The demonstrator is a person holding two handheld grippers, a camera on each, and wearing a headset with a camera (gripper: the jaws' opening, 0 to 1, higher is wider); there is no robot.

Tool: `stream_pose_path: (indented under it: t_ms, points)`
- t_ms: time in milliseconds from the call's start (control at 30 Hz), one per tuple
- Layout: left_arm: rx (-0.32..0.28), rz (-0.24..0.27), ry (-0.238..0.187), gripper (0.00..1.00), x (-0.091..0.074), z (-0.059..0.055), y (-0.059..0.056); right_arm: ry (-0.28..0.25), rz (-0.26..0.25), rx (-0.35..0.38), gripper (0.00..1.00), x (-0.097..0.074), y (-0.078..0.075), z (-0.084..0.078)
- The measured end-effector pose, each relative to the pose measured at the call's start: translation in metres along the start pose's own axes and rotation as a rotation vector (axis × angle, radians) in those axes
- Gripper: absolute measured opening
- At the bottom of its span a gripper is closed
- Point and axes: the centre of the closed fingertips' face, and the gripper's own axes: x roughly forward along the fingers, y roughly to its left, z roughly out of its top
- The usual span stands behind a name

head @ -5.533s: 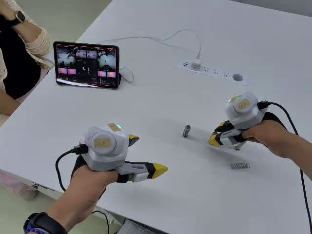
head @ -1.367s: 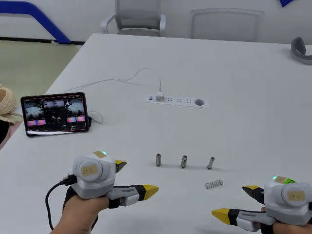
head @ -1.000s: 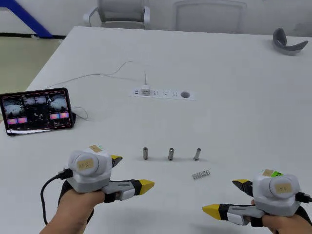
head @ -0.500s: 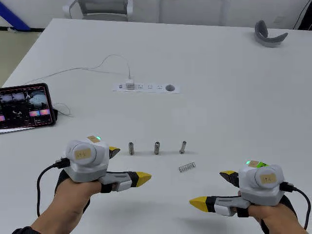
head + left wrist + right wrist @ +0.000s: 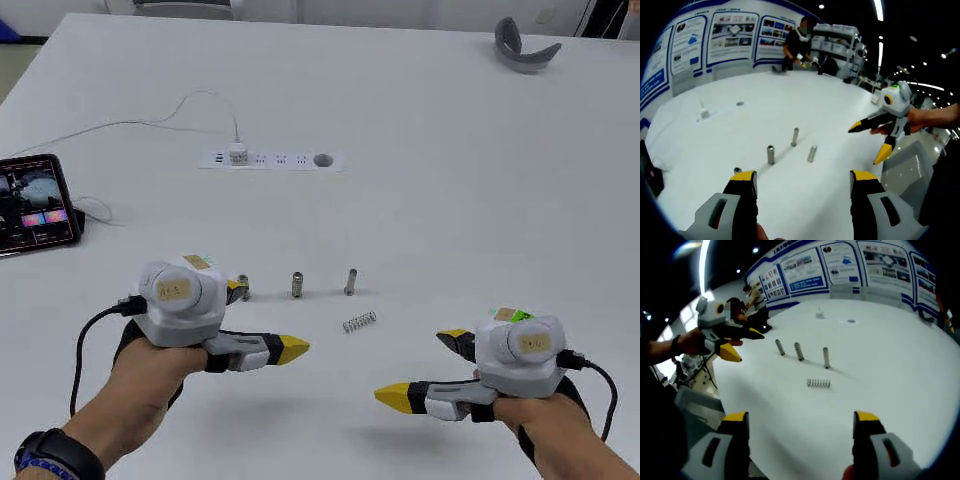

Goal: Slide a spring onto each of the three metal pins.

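Observation:
Three short metal pins stand in a row on the white table: left pin (image 5: 243, 288), middle pin (image 5: 297, 285), right pin (image 5: 351, 281). The left and middle pins look coiled with springs; the right pin (image 5: 826, 357) looks bare. A loose spring (image 5: 359, 321) (image 5: 818, 383) lies flat just in front of the right pin. My left gripper (image 5: 265, 318) (image 5: 804, 175) is open, its far finger beside the left pin. My right gripper (image 5: 422, 366) (image 5: 800, 417) is open, nearer me and right of the spring. Both hold nothing.
A white power strip (image 5: 270, 159) with a plugged charger and cable lies behind the pins. At the left edge rests a tablet (image 5: 30, 203). A grey curved band (image 5: 520, 45) sits far right. A person (image 5: 797, 47) stands beyond the table.
The head camera has swung right and down, shifting the whole scene. Since 5.5 s ago my right gripper has drawn back from the pins toward me. Pins and loose spring have stayed put.

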Motion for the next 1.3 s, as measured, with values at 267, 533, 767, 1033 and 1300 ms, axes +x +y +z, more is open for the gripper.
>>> stream_pose_path:
  t_ms: [267,533,767,1033,1300]
  points:
    - [0.028,-0.043,0.023,0.74,0.025,0.002,-0.012,0.002,-0.003,0.006,0.87,-0.002,-0.001,-0.002]
    - [0.067,-0.085,0.056,0.71,0.049,0.001,-0.020,0.003,-0.008,0.015,0.87,-0.006,-0.004,-0.002]
    - [0.091,-0.101,0.085,0.67,0.068,-0.001,-0.024,0.010,-0.015,0.023,0.87,-0.009,-0.009,-0.005]
    - [0.104,-0.118,0.110,0.62,0.090,-0.009,-0.025,0.026,-0.015,0.022,0.86,-0.009,-0.011,-0.011]
    - [0.055,-0.094,0.118,0.48,0.110,-0.013,-0.020,0.032,-0.012,0.032,0.85,-0.008,-0.010,-0.015]
